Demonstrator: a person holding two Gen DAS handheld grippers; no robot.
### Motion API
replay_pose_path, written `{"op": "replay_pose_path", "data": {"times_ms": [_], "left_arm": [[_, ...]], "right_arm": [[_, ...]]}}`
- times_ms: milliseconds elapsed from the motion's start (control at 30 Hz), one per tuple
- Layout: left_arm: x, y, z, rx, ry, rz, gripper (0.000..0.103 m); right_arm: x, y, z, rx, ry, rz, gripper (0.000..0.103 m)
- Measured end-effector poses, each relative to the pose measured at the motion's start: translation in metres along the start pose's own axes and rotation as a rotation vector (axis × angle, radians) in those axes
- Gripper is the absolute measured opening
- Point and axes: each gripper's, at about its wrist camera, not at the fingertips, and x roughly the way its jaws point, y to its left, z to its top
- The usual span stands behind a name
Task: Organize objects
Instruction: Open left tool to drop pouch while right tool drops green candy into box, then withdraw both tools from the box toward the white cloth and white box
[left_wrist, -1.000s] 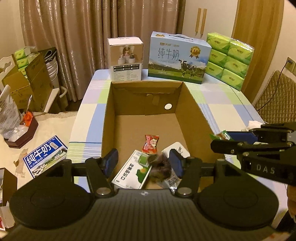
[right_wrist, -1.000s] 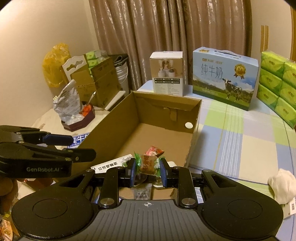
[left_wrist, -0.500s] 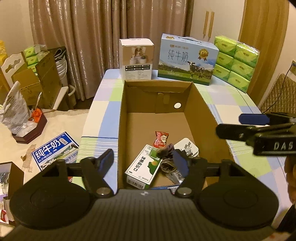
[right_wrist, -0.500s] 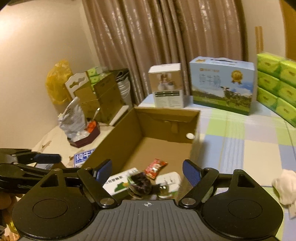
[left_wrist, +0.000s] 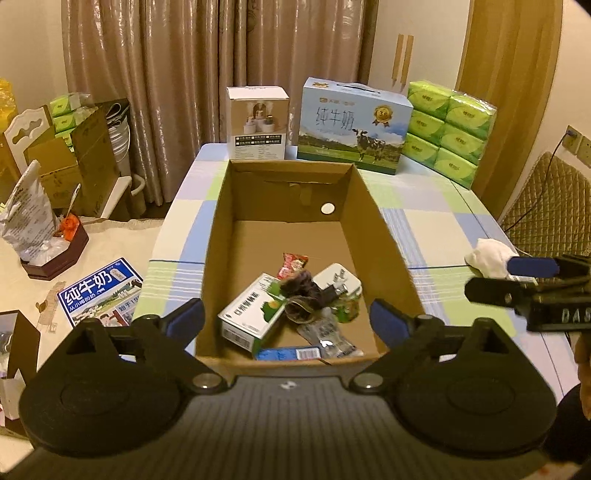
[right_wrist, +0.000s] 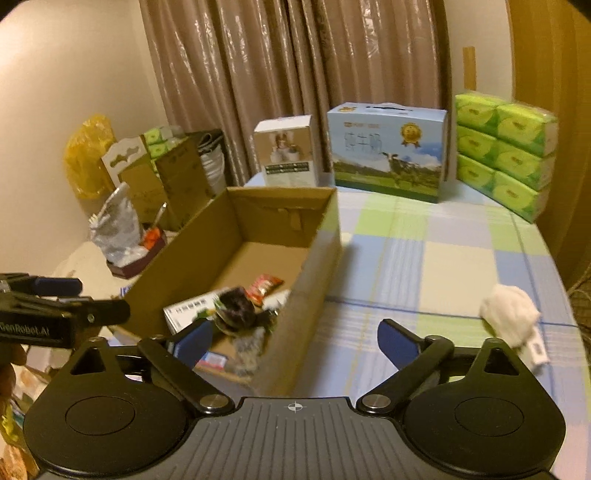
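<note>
Matt cardboard box (left_wrist: 380, 236) (glossy wrappers (left_wrist: 325, 332) inside)

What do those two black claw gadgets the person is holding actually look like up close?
Both are matte black plastic. Each left gripper and right gripper has a ribbed central body with a small crosshair mark, two round discs at the sides, silver pivot bolts, and angled arms ending in blue finger pads. Seen side-on, one reads "GenRobot.AI", the other "DAS". No cables or sleeves show.
</note>
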Motion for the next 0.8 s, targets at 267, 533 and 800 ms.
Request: {"op": "replay_pose_path", "data": {"times_ms": [267, 533, 800], "left_arm": [[-0.02, -0.025, -0.018, -0.042, -0.011, -0.022, 0.102], [-0.031, -0.061, -0.032, -0.026, -0.006, -0.061, 0.102], [-0.032, -0.094, -0.034, 0.019, -0.001, -0.094, 0.102]], "right_arm": [[-0.034, -0.019, -0.029, 0.022, 0.001, -0.057, 0.101], [-0.067, -0.052, -0.045, 0.087, -0.013, -0.112, 0.101], [-0.09, -0.08, -0.057, 0.147, -0.032, -0.166, 0.101]]}}
